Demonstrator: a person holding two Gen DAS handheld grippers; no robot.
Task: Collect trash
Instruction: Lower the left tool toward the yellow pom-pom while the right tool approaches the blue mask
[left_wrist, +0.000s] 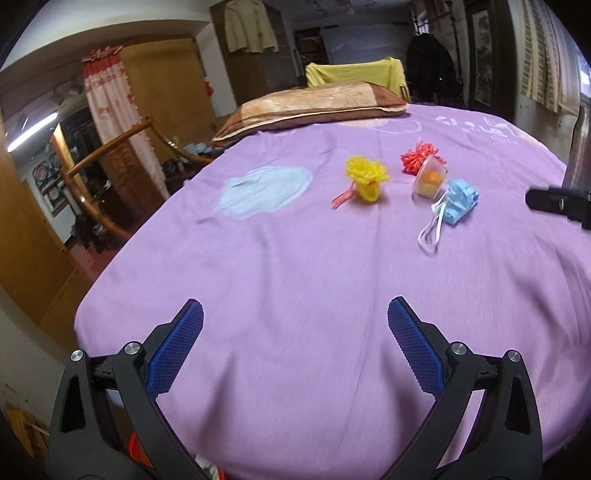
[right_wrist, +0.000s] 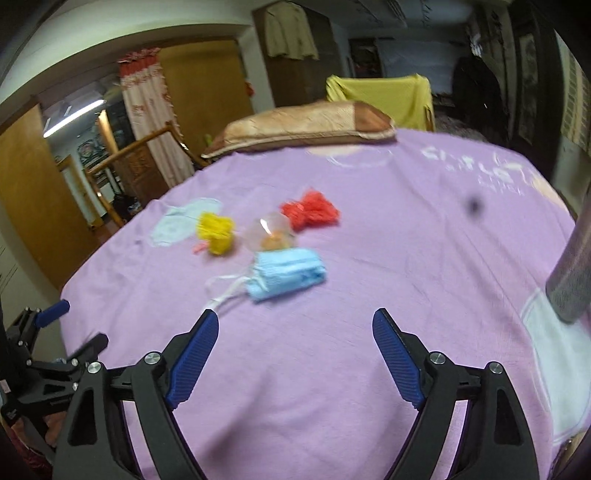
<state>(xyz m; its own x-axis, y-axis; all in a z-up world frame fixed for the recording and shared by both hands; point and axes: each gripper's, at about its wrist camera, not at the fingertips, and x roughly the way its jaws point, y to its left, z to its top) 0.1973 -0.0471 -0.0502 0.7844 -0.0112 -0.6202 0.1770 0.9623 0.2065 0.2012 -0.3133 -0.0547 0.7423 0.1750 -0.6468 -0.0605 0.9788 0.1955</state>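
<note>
Four scraps are lying mid-frame on the purple bedsheet (right_wrist: 369, 277): crumpled blue face mask (right_wrist: 288, 273), clear plastic cup (right_wrist: 271, 232), yellow foam net (right_wrist: 216, 232), red foam net (right_wrist: 312, 212). Left gripper (left_wrist: 295, 325) and right gripper (right_wrist: 295, 332) are hovering wide apart at lower frame, holding nothing.

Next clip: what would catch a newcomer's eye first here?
A small cluster of litter on the purple bedsheet: a yellow frilly wrapper, a red one, a clear plastic cup lying between them, and a crumpled blue face mask nearest. Both hand-held grippers hover open short of it.
</note>
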